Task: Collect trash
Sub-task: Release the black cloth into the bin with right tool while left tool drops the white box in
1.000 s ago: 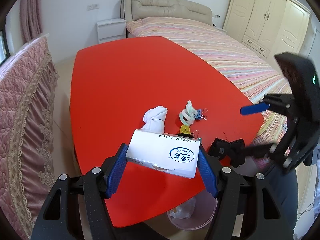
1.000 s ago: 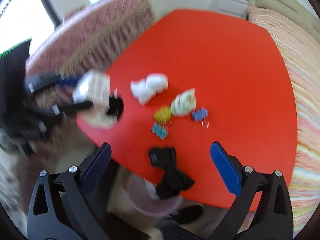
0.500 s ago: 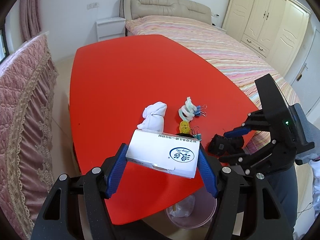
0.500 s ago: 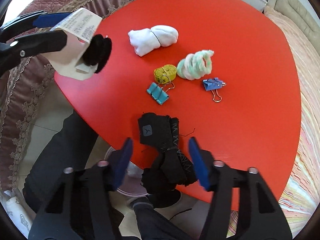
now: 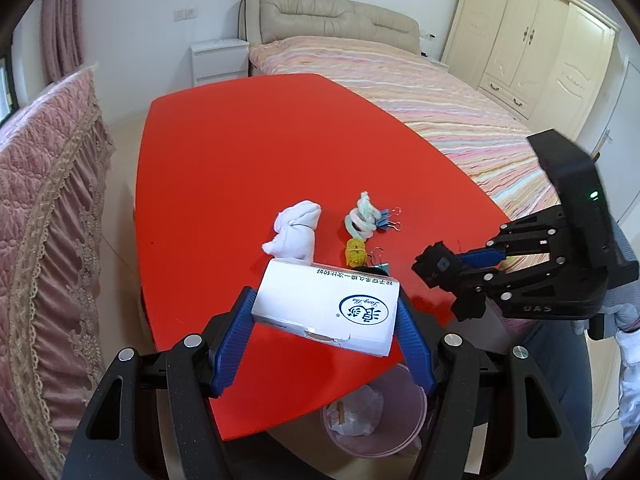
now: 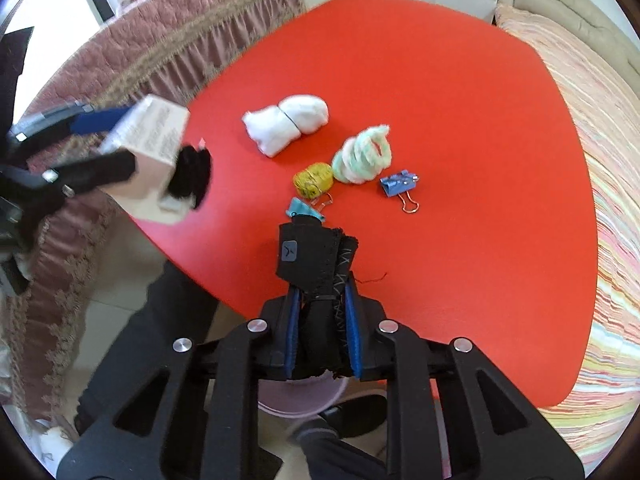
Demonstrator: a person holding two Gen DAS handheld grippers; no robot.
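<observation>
Left gripper (image 5: 326,314) fingers clamping white box (image 5: 328,312), right gripper (image 6: 322,300) fingers pinching black cloth (image 6: 316,256), above red table (image 5: 240,152)

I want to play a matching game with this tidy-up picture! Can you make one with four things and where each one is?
Things:
1. white cardboard box with a blue logo
2. black folded fabric piece
3. white rolled cloth bundle
4. pink round trash bin

Places:
A. on the floor under the red table edge
B. lying on the table
C. clamped in the right gripper
D. clamped in the left gripper

Pairs: 1-D, 2-C, 3-B, 4-A
</observation>
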